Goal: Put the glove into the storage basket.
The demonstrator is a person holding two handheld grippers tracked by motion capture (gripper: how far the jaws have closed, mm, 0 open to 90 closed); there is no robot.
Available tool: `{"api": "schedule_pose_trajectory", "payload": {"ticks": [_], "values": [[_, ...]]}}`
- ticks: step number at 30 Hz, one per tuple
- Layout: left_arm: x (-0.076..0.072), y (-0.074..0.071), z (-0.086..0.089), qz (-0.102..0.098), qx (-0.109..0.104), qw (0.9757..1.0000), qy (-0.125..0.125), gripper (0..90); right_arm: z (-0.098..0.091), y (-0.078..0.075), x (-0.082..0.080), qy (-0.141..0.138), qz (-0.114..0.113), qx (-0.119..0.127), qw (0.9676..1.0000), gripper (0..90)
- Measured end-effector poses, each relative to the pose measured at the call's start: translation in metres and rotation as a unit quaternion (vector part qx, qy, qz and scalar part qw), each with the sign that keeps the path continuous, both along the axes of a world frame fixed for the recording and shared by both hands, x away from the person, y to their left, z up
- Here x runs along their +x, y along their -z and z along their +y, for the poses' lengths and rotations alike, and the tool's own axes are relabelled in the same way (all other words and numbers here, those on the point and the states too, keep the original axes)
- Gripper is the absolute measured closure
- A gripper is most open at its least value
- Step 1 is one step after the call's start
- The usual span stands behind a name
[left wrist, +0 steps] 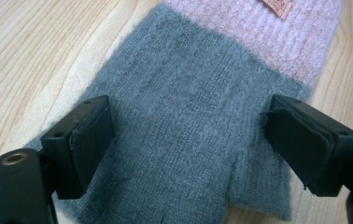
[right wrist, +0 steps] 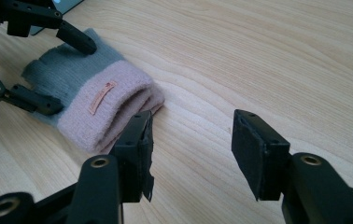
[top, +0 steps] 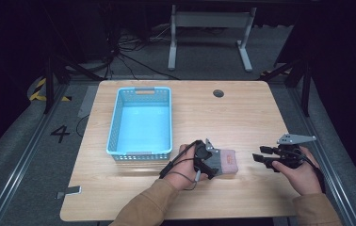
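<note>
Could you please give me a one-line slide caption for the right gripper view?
Open right gripper faces the pink cuff of a grey knitted glove that the left gripper straddles.

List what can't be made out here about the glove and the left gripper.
- Glove: in the high view, the left gripper and its grey plate cover the grey half.
- Glove's fingertip end: left gripper view, cut off by the bottom edge.
- Label on the pink cuff: right gripper view, text too small to read.
</note>
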State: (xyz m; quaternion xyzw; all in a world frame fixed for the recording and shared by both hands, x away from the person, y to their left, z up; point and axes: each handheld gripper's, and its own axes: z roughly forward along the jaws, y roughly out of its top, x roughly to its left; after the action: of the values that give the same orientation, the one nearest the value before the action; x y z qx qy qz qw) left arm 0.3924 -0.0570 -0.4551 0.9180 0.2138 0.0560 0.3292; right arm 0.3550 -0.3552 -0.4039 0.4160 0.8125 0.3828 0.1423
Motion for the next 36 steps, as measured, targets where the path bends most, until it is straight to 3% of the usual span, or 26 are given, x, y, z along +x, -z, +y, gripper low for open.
{"api": "schedule_pose_trajectory", "payload": {"ticks": [7,15,20,36], "values": [[-0.005,-0.003,-0.002,0.001,0.013,0.9999,-0.005,23.9,0.001,0.0,-0.001,0.002,-0.002,-0.001,1.0,49.5],[-0.013,-0.008,-0.005,0.009,0.017,0.9998,-0.005,47.8,0.001,0.001,0.0,0.001,0.001,0.0,1.0,49.4],[-0.016,-0.01,-0.007,0.008,0.022,0.9997,-0.01,56.5,0.001,0.001,0.0,0.0,-0.001,-0.005,1.0,49.5],[-0.017,-0.013,-0.006,0.014,0.013,0.9998,-0.009,63.9,-0.001,0.002,0.001,0.007,-0.008,-0.012,0.9999,52.0]]}}
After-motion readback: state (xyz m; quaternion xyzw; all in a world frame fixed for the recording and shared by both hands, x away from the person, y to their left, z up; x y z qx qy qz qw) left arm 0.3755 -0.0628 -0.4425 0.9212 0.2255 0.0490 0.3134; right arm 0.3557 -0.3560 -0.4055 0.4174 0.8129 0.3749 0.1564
